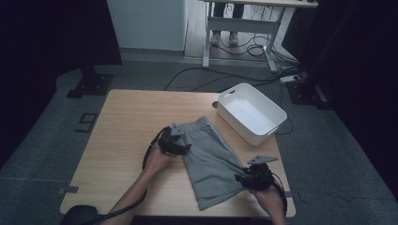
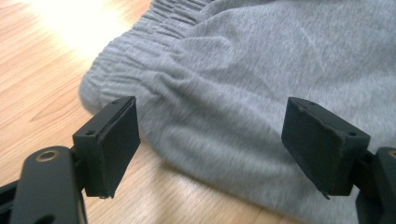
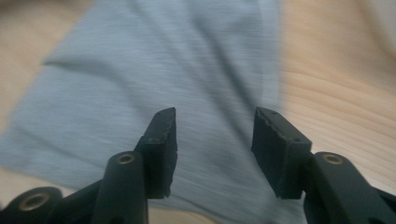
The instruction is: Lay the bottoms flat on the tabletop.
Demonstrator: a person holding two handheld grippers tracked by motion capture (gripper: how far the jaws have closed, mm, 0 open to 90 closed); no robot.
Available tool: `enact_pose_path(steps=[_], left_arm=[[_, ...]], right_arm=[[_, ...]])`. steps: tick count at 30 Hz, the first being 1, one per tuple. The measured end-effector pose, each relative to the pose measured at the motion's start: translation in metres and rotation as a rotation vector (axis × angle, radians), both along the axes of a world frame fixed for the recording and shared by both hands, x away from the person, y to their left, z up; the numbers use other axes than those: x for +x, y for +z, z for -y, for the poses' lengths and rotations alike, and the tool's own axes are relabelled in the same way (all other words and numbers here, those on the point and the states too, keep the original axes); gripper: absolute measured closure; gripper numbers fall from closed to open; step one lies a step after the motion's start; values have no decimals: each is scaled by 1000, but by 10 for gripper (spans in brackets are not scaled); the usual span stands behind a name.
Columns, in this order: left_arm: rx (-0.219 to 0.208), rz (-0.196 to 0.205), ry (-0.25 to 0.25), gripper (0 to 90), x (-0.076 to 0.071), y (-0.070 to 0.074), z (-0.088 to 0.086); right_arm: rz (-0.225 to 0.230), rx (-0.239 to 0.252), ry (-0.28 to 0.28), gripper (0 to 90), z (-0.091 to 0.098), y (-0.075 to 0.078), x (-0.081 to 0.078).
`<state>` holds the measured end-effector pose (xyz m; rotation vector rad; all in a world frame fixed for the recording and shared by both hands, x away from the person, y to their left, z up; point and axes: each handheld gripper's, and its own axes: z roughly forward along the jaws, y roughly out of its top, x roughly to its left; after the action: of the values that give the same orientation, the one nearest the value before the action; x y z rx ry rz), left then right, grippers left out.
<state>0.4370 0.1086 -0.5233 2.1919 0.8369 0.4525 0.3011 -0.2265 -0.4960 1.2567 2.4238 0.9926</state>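
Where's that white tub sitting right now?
In the high view the white tub sits at the table's far right corner, just beyond the grey shorts that lie between the two hand-held grippers.

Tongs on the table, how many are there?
2. The left tongs sit at the waistband side of the grey shorts; the right tongs are at the shorts' near right edge. Both are open.
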Motion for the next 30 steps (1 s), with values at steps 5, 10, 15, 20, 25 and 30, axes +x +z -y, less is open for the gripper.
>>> enact_pose_path(steps=[5, 10, 15, 20, 25, 30], left_arm=[[-4, -17, -2, 205, -3, -5, -6], [12, -29, 5, 209, -1, -12, -4], [58, -46, 18, 216, 4, -19, 1], [50, -63, 29, 217, 8, -21, 0], [78, -50, 39, 218, 12, -20, 4], [101, -27, 46, 224, 15, -19, 7]], right_arm=[[-12, 11, 123, 564, -36, -6, -5], [-33, 48, 229, 599, -68, -5, -11], [-60, 53, 332, 578, -103, -9, -17], [-66, -33, 372, 606, -121, -23, -21], [-50, -71, 358, 858, -120, -31, -25], [-47, -32, 361, 877, -111, -23, -30]])
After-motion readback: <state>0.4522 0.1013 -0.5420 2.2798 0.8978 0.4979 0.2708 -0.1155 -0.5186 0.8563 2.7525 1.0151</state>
